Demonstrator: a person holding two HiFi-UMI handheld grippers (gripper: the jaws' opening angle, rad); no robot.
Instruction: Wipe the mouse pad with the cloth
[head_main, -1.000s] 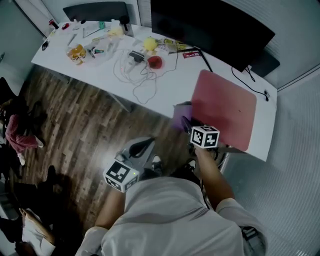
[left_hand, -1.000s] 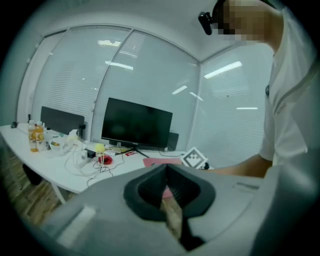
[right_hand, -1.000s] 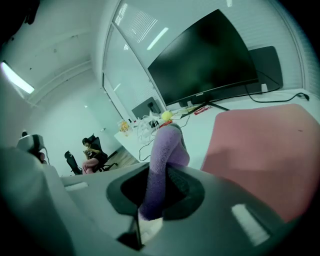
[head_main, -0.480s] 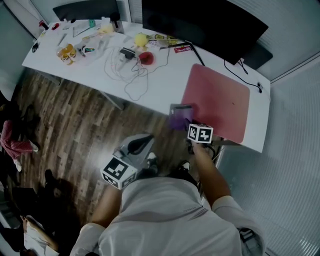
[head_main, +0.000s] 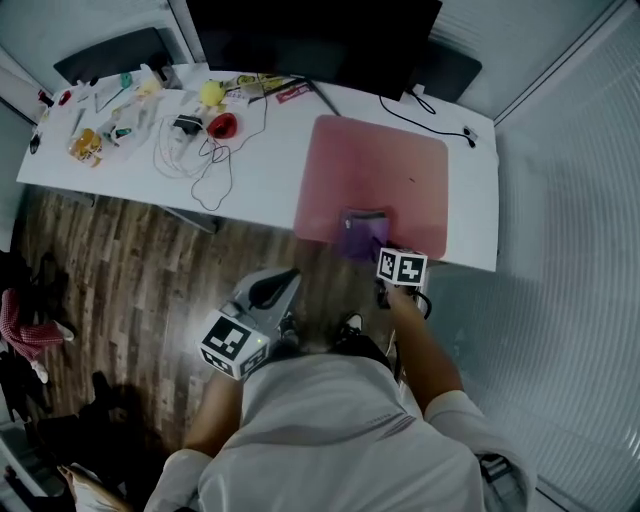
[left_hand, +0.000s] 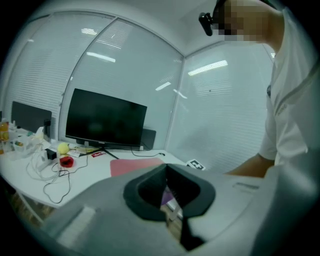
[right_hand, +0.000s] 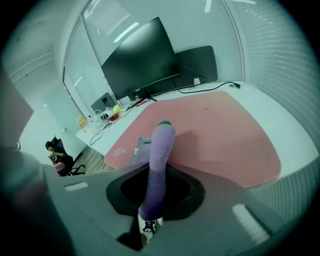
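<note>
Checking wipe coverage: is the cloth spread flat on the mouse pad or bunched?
Bunched: the purple cloth runs as a narrow folded strip from the right gripper, jaws shut on it, onto the pink mouse pad.

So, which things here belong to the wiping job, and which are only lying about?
For the job: cloth, mouse pad, right gripper shut on the cloth.
Lying about: monitor, cables, red item, yellow item.

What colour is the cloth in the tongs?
The cloth is purple. The right gripper view shows it best.
</note>
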